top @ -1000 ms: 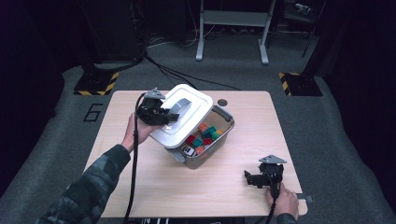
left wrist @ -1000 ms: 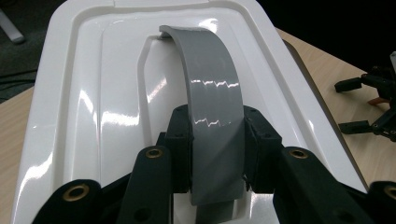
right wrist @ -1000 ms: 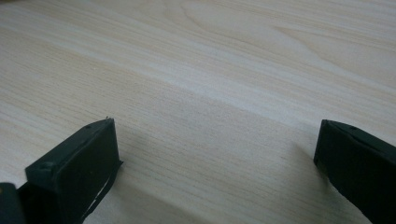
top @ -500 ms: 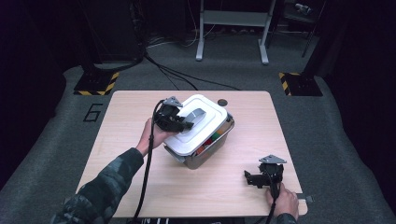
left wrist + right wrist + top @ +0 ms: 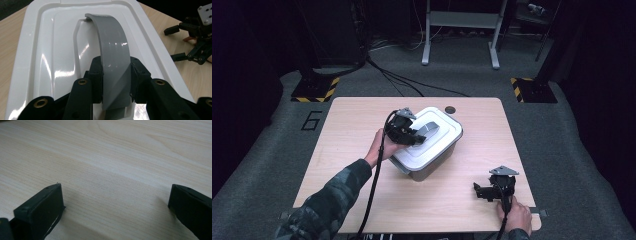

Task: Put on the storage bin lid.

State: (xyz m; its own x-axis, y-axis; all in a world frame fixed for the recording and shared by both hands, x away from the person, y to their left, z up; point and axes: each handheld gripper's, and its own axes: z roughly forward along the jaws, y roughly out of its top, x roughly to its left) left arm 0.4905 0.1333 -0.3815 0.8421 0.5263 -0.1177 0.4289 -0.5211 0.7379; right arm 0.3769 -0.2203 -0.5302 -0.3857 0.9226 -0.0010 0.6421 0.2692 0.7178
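Because your left gripper (image 5: pixel 115 82) pinches the grey handle (image 5: pixel 113 47), the lid (image 5: pixel 428 136) seats squarely, while your right gripper (image 5: pixel 492 190) rests spread nearby.

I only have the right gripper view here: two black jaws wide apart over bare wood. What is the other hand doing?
Observer: The left gripper is shut on the grey handle of a white lid.
Operator: Is that lid on something?
Observer: Yes, in the high view it covers a grey bin in the middle of the table.
Operator: Where does my gripper sit relative to the bin?
Observer: The right gripper is low over the table near its front right corner, apart from the bin, with nothing between its jaws.
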